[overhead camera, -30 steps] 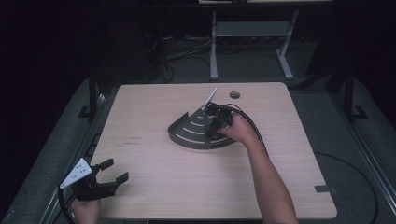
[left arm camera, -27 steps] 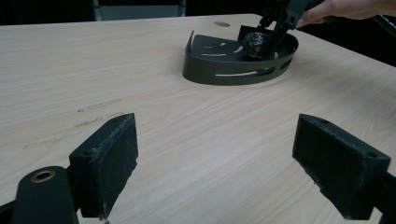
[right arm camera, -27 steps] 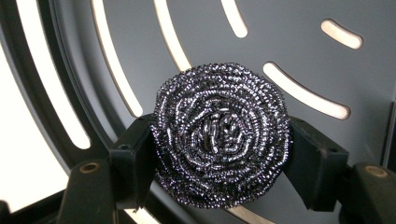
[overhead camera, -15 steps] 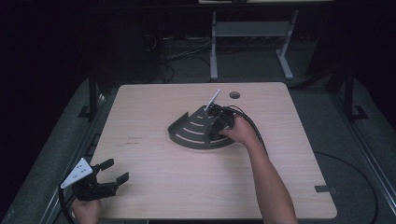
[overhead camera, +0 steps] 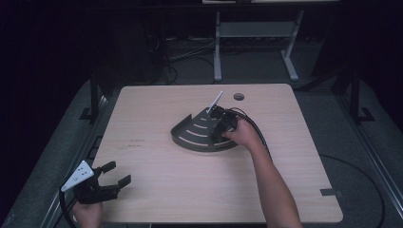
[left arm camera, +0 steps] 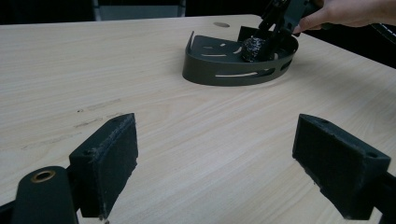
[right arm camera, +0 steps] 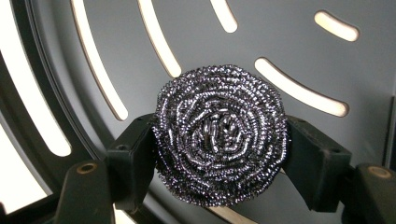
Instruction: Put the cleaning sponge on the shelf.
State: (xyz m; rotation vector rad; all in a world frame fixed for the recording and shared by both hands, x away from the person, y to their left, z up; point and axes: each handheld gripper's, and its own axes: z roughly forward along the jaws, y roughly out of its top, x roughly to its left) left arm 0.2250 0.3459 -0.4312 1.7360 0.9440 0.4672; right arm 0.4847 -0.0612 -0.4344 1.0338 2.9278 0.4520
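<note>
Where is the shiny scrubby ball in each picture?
High view: the steel wool ball is hidden under the right gripper, so I cannot pick it out.
Left gripper view: the ball sits top right, inside the dark slotted tray.
Right gripper view: the ball sits centre, squeezed between the jaws.
Shared landmark: the slotted tray.

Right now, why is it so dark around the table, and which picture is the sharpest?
High view: light falls on the table, the floor around stays nearly black. Right gripper view: sharpest, the steel wool glints between the jaws. Left gripper view: the near pads are crisp, the far grey tray a little soft.
</note>
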